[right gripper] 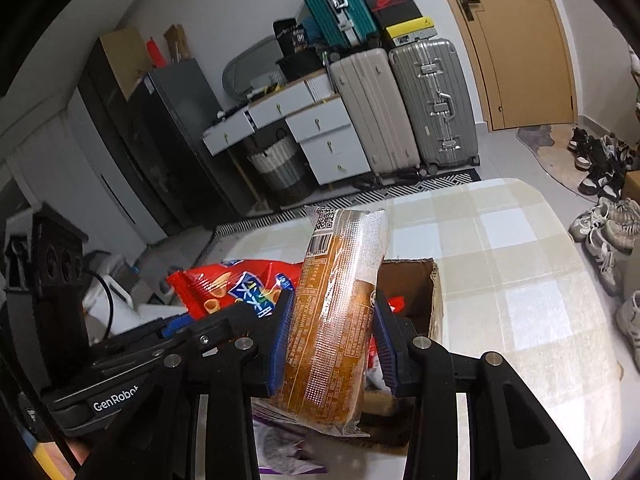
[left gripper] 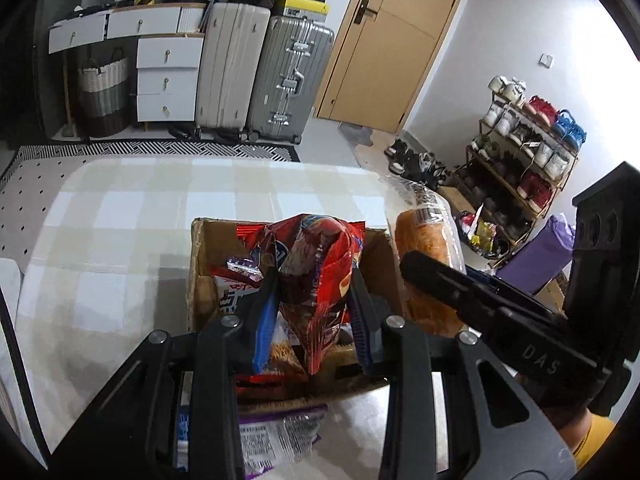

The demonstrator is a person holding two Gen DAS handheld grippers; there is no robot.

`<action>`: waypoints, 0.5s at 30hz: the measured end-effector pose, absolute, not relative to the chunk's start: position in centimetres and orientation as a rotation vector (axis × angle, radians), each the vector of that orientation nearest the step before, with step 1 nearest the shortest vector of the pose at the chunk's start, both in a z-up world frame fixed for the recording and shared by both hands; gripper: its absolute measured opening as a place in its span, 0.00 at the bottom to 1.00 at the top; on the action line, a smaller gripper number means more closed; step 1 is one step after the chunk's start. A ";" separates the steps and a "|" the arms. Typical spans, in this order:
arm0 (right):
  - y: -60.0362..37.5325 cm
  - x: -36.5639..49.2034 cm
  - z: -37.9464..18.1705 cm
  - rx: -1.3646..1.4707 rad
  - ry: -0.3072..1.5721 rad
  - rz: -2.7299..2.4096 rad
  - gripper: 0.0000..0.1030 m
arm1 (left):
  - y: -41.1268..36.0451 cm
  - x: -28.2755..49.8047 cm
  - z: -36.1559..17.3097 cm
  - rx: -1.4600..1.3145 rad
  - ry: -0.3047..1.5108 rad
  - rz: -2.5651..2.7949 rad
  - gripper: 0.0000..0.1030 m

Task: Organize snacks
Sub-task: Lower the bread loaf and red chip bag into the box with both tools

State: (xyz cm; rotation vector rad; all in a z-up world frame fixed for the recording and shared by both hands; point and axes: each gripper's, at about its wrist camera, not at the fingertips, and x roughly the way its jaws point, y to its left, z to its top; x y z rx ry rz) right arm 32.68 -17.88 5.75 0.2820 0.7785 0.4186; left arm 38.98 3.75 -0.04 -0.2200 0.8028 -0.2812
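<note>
We see the left gripper (left gripper: 314,280), its jaws clenched on a crinkled red foil snack bag (left gripper: 320,272), holding it over the open brown cardboard box (left gripper: 198,276) that sits on the checked cream-and-white surface (left gripper: 120,216). Just to the right of that box, the right gripper (right gripper: 332,332) has its jaws clamped on a long orange-brown bread loaf in clear plastic wrap (right gripper: 336,312), held upright and tilted slightly. A purple-and-clear snack packet (left gripper: 276,436) lies on the surface against the box's near side.
</note>
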 end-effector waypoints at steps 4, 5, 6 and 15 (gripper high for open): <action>-17.0 34.0 4.2 0.235 0.816 0.422 0.37 | 3.1 40.5 -1.9 -0.187 0.810 -0.265 0.29; -16.9 34.3 3.9 0.231 0.827 0.422 0.37 | 3.2 40.7 -2.6 -0.188 0.813 -0.265 0.29; -16.9 34.5 3.5 0.229 0.837 0.425 0.37 | 3.4 40.6 -3.3 -0.195 0.823 -0.269 0.29; -15.9 35.8 1.0 0.099 0.915 0.389 0.37 | 3.6 42.3 -6.8 -0.165 0.838 -0.267 0.29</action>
